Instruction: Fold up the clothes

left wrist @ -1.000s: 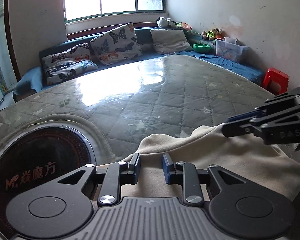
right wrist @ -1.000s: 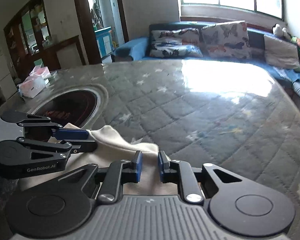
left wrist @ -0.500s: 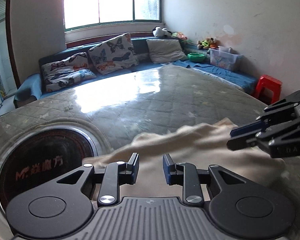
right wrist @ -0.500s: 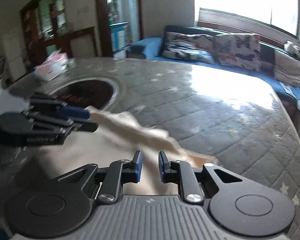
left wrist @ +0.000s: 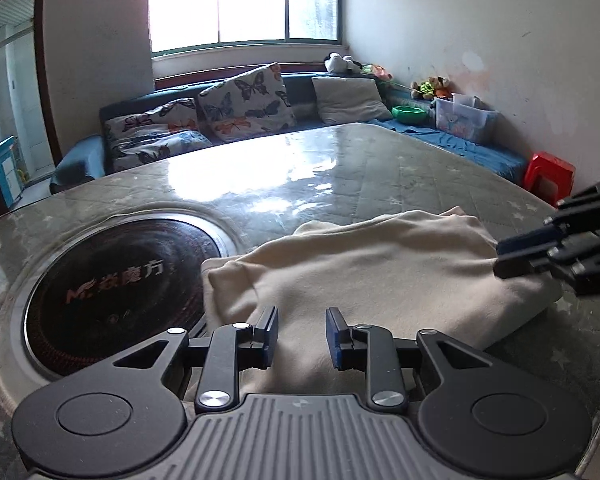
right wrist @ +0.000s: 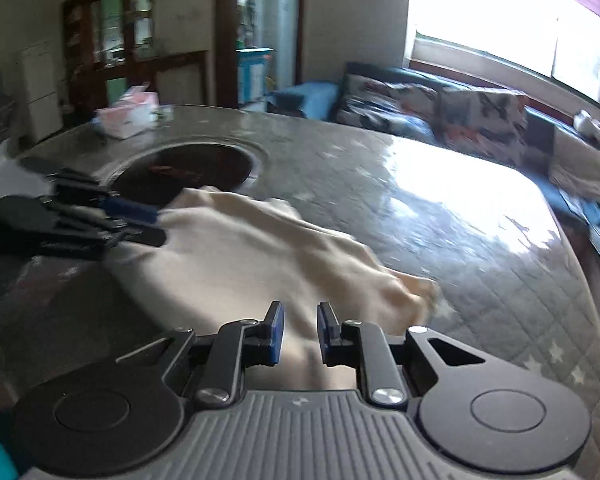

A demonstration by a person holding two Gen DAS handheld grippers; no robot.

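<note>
1. A cream garment (left wrist: 364,276) lies bunched and loosely folded on the quilted, glossy surface (left wrist: 300,168), just beside a round dark cooktop (left wrist: 116,292) set into it; one corner of the cloth overlaps the cooktop's rim.
2. The left tongs (left wrist: 302,338) sit over the near edge of the garment with their blue-padded fingers spread and a clear gap between them; cloth shows through the gap, but nothing is pinched.
3. The right tongs (right wrist: 299,334) are likewise released, parted above the garment's near edge at the opposite side of the cloth.
4. In the left wrist view the right tongs (left wrist: 504,258) reach in from the right edge, tips at the garment's far right fold. In the right wrist view the left tongs (right wrist: 156,224) come in from the left, tips at the cloth; that view is blurred, so whether they touch the fabric is hard to say.
5. Containers: a clear plastic bin (left wrist: 466,120) stands on the blue bench by the wall, its contents too small to make out; a green bowl (left wrist: 410,114) sits beside it. A pink tissue box (right wrist: 126,118) rests on the far side of the surface.
6. Butterfly-print cushions (left wrist: 246,104) lean under the window, and a red stool (left wrist: 548,178) stands by the wall.
</note>
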